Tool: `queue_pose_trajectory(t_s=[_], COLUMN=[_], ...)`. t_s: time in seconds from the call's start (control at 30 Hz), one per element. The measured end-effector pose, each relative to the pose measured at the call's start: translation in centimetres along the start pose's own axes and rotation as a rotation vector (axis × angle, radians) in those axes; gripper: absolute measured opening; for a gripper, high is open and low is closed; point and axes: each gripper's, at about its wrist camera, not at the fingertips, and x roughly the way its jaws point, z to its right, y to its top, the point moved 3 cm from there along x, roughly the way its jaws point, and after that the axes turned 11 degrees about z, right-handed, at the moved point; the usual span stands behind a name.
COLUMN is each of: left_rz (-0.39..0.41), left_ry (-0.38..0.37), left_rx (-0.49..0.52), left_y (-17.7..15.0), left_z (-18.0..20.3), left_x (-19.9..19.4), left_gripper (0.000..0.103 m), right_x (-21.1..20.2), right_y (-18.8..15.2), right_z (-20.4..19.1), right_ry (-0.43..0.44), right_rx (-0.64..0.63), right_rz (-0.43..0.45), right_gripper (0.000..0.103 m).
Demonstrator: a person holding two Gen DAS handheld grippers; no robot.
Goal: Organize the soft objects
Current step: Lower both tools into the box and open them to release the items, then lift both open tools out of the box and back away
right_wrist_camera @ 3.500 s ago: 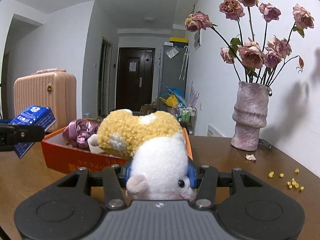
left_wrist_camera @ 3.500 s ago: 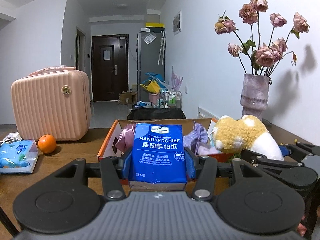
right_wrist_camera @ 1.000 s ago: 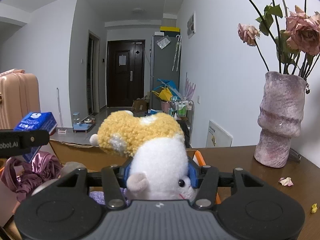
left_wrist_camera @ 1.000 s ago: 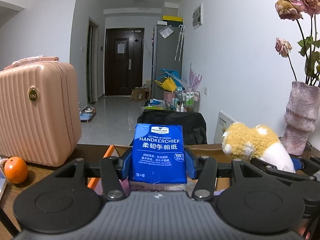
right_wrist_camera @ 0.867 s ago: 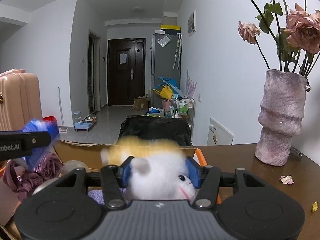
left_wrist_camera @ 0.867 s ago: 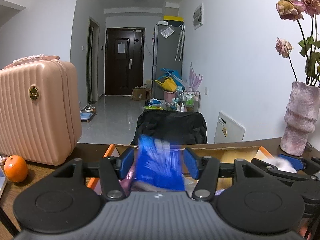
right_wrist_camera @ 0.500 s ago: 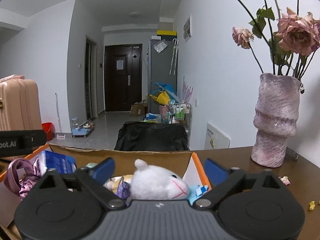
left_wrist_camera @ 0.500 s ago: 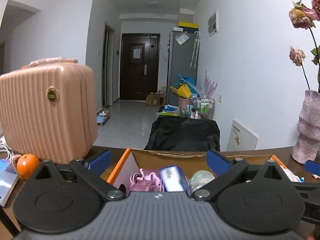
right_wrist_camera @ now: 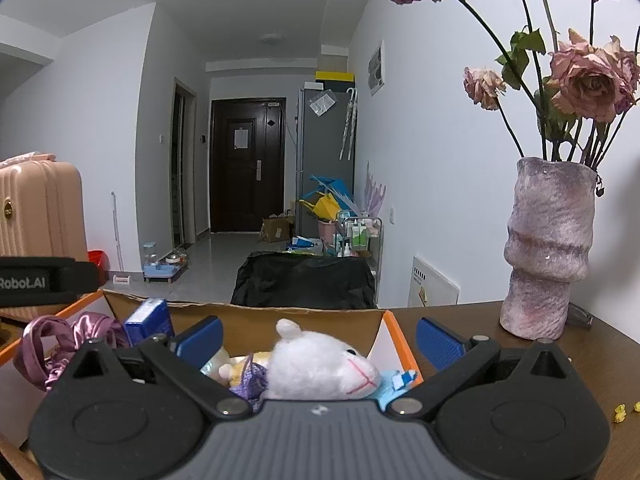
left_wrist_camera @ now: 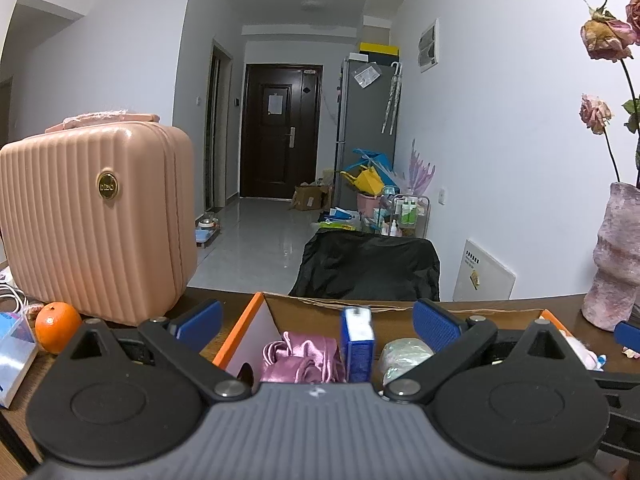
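Note:
An orange cardboard box (left_wrist_camera: 240, 336) (right_wrist_camera: 394, 338) sits on the brown table right below both grippers. Inside it, the blue handkerchief pack (left_wrist_camera: 357, 344) (right_wrist_camera: 149, 326) stands on edge beside a pink satin cloth (left_wrist_camera: 304, 360) (right_wrist_camera: 60, 340) and a pale bundle (left_wrist_camera: 404, 356). The white and yellow plush toy (right_wrist_camera: 320, 364) lies at the box's right end next to a purple knit piece (right_wrist_camera: 250, 378). My left gripper (left_wrist_camera: 316, 322) is open above the pack, holding nothing. My right gripper (right_wrist_camera: 318, 338) is open over the plush, apart from it.
A pink hard case (left_wrist_camera: 96, 216) and an orange (left_wrist_camera: 56, 326) stand left of the box, with a blue tissue pack (left_wrist_camera: 12, 352) at the table's left edge. A purple vase (right_wrist_camera: 546, 248) of dried roses stands right; yellow crumbs (right_wrist_camera: 620, 412) lie near it.
Both grippers opened wide. The handkerchief pack dropped from the left one and the plush toy from the right one; both now rest inside the box.

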Motion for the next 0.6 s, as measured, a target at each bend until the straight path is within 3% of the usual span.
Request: queue_pose_trajectory(t_s=[0.6], left_rz=[0.03], left_ry=[-0.03], left_rx=[0.047], left_y=[-0.5], left_z=[-0.3], left_x=[-4.6], left_gripper=[0.103], right_x=[-4.8], right_y=[-0.2], right_z=[0.6], right_ry=[0.001], right_rx=[0.01], right_rz=[0.049], right_gripper=[0.103])
